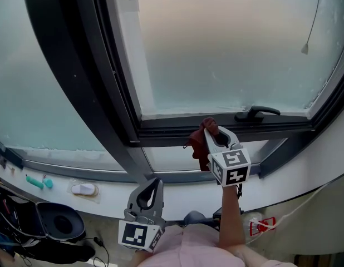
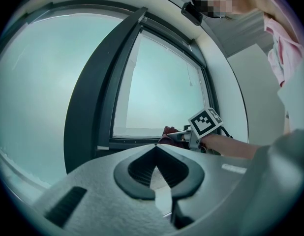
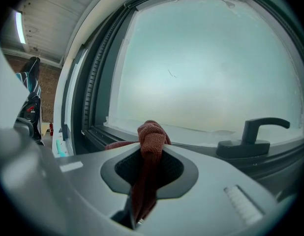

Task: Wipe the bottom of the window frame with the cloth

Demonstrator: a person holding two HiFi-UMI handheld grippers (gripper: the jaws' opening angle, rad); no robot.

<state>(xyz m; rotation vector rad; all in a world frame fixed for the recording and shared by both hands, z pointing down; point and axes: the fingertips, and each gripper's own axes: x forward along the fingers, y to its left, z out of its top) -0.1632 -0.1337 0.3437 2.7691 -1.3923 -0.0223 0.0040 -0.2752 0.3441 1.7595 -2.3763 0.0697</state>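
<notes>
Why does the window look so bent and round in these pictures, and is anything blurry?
Head view: the wide lens bows the window frame; daylight is soft and even, no hard shadows. Left gripper view: strong fisheye with dark corners; the near left gripper looks soft. Right gripper view: same rounding; the cloth is fairly sharp, the handle a dark silhouette.

Black window handle (image 1: 257, 113) lies sideways on the sash. Teal item (image 1: 37, 181) and white oval item (image 1: 83, 189) sit near each other on white ledge (image 1: 108, 200).
</notes>
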